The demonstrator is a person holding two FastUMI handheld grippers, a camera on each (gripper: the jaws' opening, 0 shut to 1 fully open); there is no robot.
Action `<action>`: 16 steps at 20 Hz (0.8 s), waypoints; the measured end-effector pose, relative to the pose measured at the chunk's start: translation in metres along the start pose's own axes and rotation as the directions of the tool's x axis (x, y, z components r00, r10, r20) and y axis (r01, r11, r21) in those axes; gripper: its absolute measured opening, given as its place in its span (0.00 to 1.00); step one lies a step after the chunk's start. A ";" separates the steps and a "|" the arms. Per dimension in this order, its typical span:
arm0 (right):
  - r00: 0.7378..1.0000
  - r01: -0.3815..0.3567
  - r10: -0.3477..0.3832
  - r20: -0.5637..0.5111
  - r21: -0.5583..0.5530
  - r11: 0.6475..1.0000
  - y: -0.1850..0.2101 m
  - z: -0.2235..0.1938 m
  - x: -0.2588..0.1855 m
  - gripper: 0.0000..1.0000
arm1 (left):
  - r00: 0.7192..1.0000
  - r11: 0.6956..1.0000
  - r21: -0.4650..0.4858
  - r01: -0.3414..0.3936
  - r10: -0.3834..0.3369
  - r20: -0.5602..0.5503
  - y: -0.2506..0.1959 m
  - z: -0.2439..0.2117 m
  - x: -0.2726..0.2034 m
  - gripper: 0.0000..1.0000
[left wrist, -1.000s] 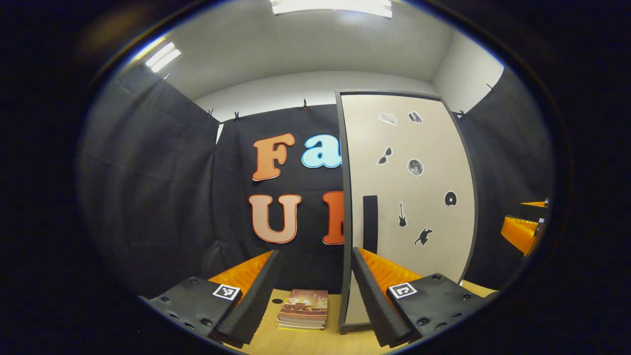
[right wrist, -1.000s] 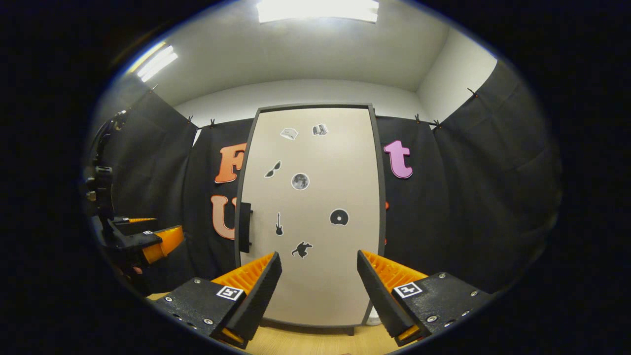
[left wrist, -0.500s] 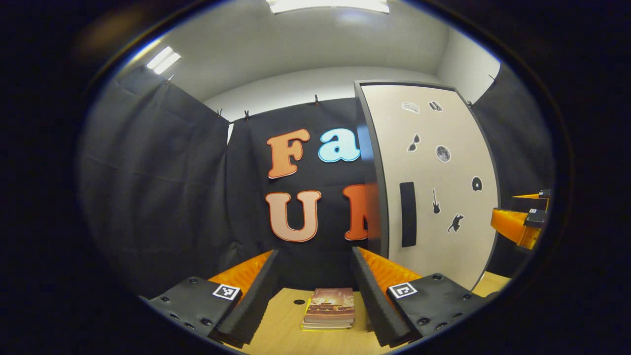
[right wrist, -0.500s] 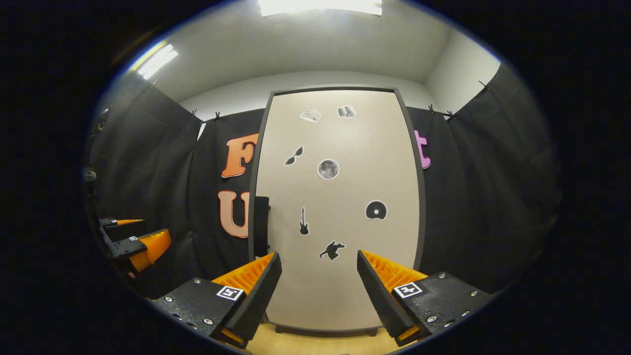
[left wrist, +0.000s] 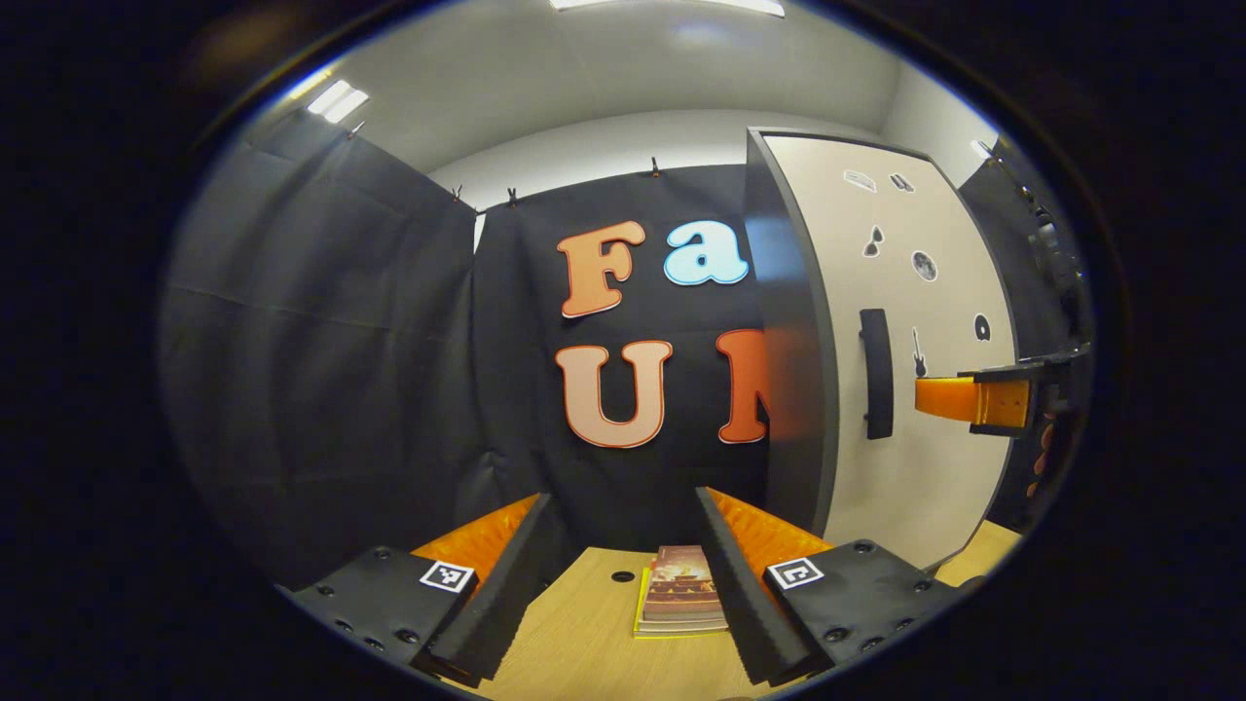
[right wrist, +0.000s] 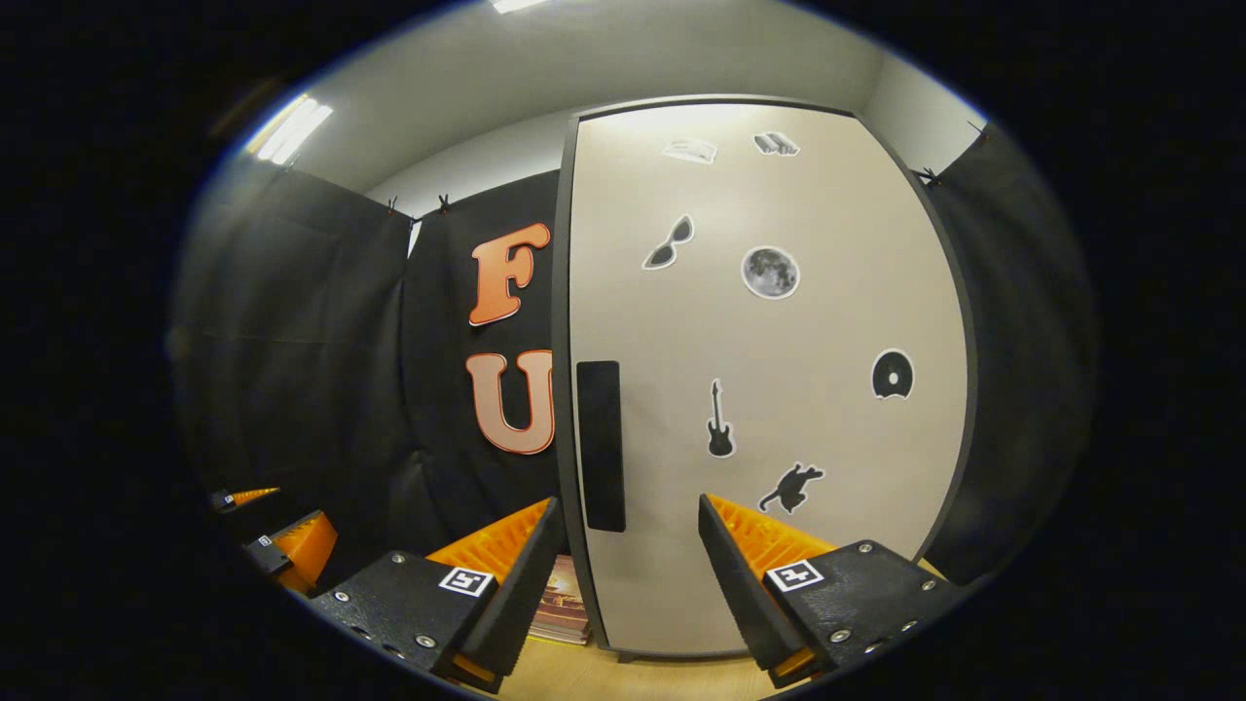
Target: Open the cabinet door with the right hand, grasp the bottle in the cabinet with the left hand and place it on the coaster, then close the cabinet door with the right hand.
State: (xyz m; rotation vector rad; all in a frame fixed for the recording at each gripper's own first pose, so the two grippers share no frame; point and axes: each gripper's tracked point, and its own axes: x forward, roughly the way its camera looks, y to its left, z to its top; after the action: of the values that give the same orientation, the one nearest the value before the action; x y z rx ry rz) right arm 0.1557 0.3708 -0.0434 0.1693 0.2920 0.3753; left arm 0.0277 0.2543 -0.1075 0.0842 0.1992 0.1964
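The big cabinet (right wrist: pixel 769 389) stands upright on the table, door (right wrist: pixel 779 321) flat shut, w/ little stickers on it. So the bottle is inside, hidden; can't see it. No coaster to be seen either.

Next biggest: the door's handle (right wrist: pixel 601 446), a tall black bar. It runs up and down, near the door's left edge. This is what the coming move turns on. The right gripper (right wrist: pixel 628 540) points straight at the door, fingers spread wide, nothing between them. The handle sits just above its left finger, a bit left of the gap's middle. So I think the right gripper must slide a little left and go fwd, then pinch the bar across its thin side. Up-and-down bar, side-by-side fingers: good fit.

The left gripper (left wrist: pixel 623 545) is also spread wide and empty. It waits off to the cabinet's left, aimed past the cabinet's side at the black cloth wall. In the left gripper view the right gripper (left wrist: pixel 964 401) is near the handle (left wrist: pixel 876 375), so it's the nearer one.

Table (left wrist: pixel 584 633) is light wood. A small stack of books (left wrist: pixel 681 599) lies on it, beside the cabinet. White ceiling, bright lights.
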 end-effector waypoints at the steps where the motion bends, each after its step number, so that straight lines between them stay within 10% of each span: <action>1: 1.000 0.009 -0.009 -0.013 -0.008 1.000 0.001 -0.002 0.010 0.83 | 1.000 1.000 -0.008 -0.009 0.009 -0.013 0.009 -0.005 0.001 0.94; 11: 0.989 0.103 -0.104 -0.105 -0.017 0.995 0.013 -0.013 0.068 0.39 | 0.998 1.000 -0.018 -0.011 0.009 -0.067 0.032 -0.025 -0.010 0.92; 16: 0.979 0.140 -0.134 -0.150 0.031 0.990 0.012 -0.015 0.069 0.33 | 0.993 0.999 -0.048 -0.001 -0.005 -0.122 0.033 -0.034 -0.013 0.92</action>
State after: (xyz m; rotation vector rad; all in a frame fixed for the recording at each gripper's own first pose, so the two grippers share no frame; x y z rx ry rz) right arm 0.2080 0.4099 -0.0723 0.1610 0.4556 0.2450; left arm 0.0019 0.2858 -0.1349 0.0243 0.3164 0.2047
